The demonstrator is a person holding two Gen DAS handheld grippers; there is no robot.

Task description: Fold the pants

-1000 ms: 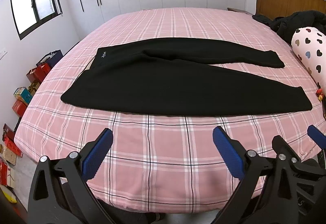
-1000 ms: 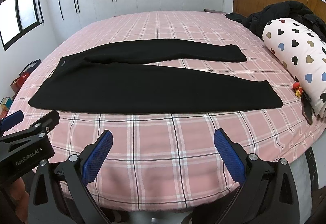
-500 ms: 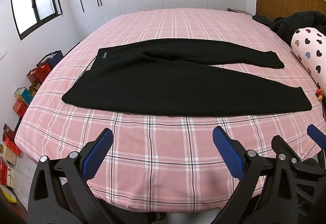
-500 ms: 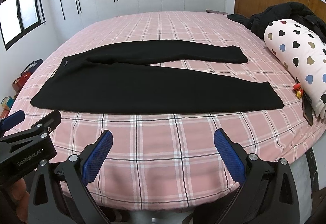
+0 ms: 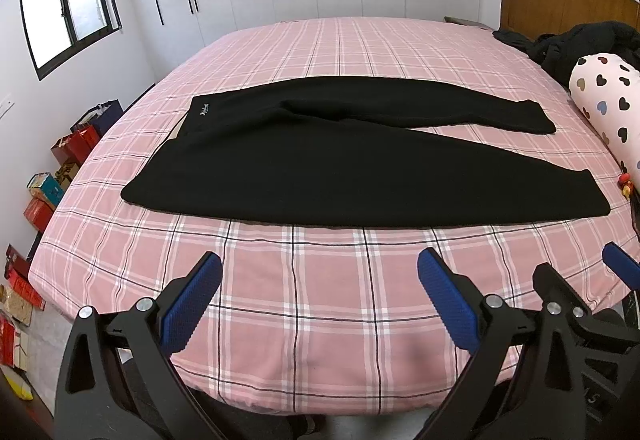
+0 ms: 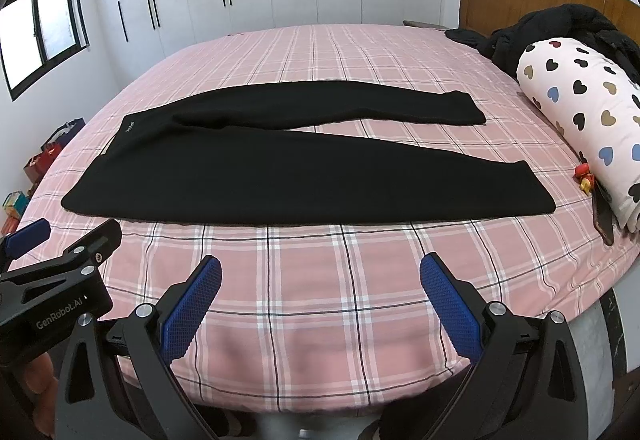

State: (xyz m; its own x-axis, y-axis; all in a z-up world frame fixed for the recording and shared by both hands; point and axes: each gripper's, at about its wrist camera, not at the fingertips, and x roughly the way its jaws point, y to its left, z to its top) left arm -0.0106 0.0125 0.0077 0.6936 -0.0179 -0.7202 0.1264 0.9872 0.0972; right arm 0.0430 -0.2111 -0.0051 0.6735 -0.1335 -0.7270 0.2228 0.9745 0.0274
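Black pants (image 5: pixel 360 167) lie flat and unfolded across the pink plaid bed (image 5: pixel 320 300), legs spread apart. Left gripper (image 5: pixel 318 298) and right gripper (image 6: pixel 320 298) hover near the bed's edge, wide open, holding nothing. No fold made yet.

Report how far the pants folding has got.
Done: the black pants lie spread flat on the pink plaid bed, legs apart, no fold made. In hand: nothing; the left gripper and right gripper hover open above the bed's near edge, short of the fabric. Left: every fold, probably first bringing one leg onto the other.
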